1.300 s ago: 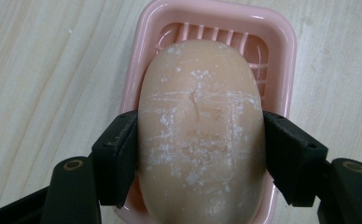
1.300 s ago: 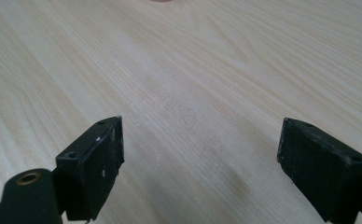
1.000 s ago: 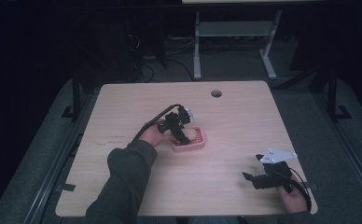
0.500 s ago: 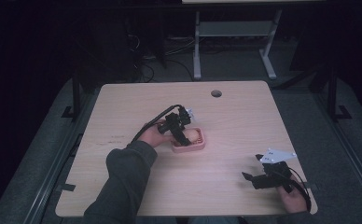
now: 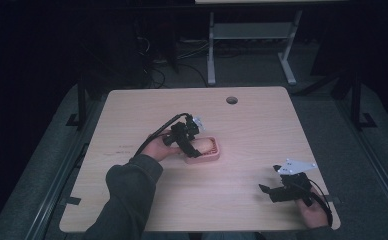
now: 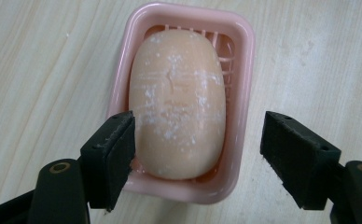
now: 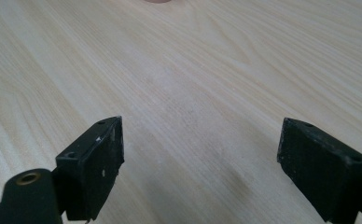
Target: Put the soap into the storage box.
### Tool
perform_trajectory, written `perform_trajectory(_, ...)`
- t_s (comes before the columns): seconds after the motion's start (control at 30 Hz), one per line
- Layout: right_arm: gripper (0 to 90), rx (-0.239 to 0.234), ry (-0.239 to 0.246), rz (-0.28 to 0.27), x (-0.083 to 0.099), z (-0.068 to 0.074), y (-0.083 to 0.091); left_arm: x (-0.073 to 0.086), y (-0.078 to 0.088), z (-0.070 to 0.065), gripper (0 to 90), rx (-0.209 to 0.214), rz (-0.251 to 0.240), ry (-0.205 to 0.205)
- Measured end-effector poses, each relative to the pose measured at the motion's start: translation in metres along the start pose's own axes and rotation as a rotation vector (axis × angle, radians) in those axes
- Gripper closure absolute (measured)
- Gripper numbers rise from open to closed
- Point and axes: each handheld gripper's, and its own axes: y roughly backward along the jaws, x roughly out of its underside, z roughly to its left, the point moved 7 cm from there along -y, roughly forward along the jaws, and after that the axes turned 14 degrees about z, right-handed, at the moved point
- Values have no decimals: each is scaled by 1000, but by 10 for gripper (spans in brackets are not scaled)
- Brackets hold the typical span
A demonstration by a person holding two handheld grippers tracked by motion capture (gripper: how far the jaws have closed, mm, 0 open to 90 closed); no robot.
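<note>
High view, table: the pale wooden table (image 5: 132, 110) is bare across its far half, apart from a round cable hole (image 5: 231, 100) near the far edge.
High view, dish: a pink soap dish (image 5: 209, 155) sits near the table's middle, well away from every edge.
High view, left gripper: the left gripper (image 5: 194, 147) hangs over the dish's near-left end, its cable looping back along the sleeve.
High view, right gripper: the right gripper (image 5: 268, 190) rests near the near-right corner, close to the table's front edge and well apart from the dish.
Left gripper view, soap: a peach soap bar (image 6: 177, 98) dusted white lies in the dish (image 6: 244, 70).
Left gripper view, jaws: spread wide, gripping nothing; one pad (image 6: 111, 156) overlaps the dish's rim, the other stands clear outside it over bare wood.
Right gripper view, jaws: parted wide around nothing, with bare wood grain (image 7: 193, 93) between and ahead.
Right gripper view, far edge: a sliver of pink (image 7: 159, 1) shows at the top.
</note>
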Motion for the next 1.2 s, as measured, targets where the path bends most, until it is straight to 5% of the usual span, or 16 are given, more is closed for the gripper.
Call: perform_trajectory(1.2,141,19,-22,10,2,-5,-1,29,10,-15,247,12,-41,26)
